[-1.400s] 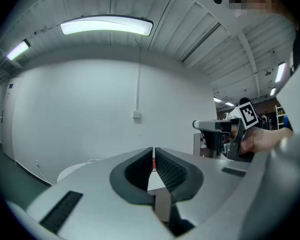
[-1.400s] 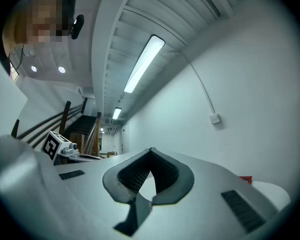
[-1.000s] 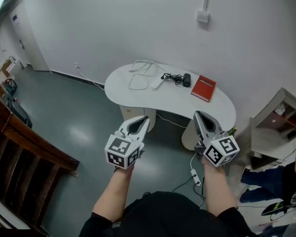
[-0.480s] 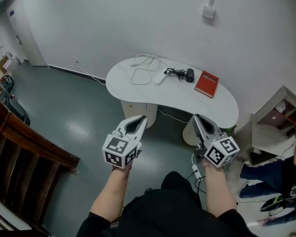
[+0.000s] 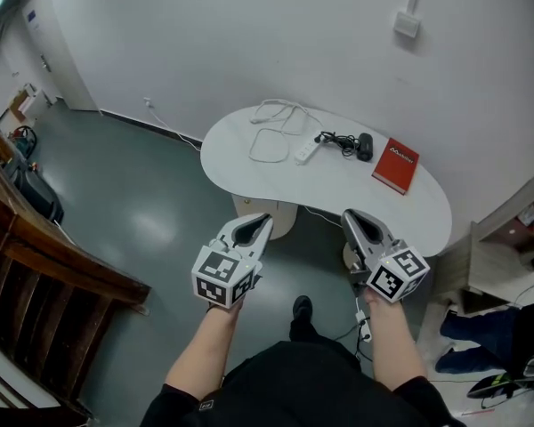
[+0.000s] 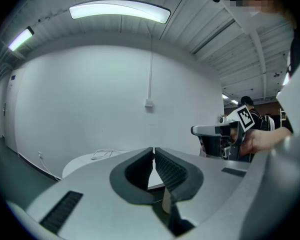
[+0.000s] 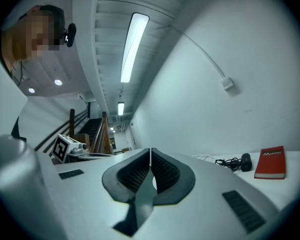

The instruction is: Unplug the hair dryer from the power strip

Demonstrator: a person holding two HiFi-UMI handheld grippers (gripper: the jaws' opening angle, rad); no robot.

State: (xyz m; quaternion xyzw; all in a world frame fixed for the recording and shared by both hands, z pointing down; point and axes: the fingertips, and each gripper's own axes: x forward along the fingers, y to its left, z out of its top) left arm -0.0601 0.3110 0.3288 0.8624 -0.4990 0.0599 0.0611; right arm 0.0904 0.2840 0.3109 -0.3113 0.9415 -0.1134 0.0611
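Observation:
A black hair dryer (image 5: 365,143) lies on the white table (image 5: 338,189), its coiled black cord (image 5: 341,139) running to a white power strip (image 5: 308,150). Both grippers hover over the floor well short of the table, each pointing at it. My left gripper (image 5: 262,221) is shut and holds nothing, as its own view shows (image 6: 154,152). My right gripper (image 5: 349,214) is shut too, and empty (image 7: 150,152). In the right gripper view the hair dryer (image 7: 246,161) and its cord (image 7: 229,162) lie far ahead to the right.
A red book (image 5: 396,165) lies right of the dryer, and white cable loops (image 5: 267,142) lie left of the strip. A wall box (image 5: 408,25) hangs above. There is a wooden railing (image 5: 44,274) on the left, shelving (image 5: 516,225) on the right and a second power strip (image 5: 363,320) on the floor.
The table has slid rightwards in the head view. Both grippers have sunk a little and stay shut. A shoe now shows on the floor between the arms.

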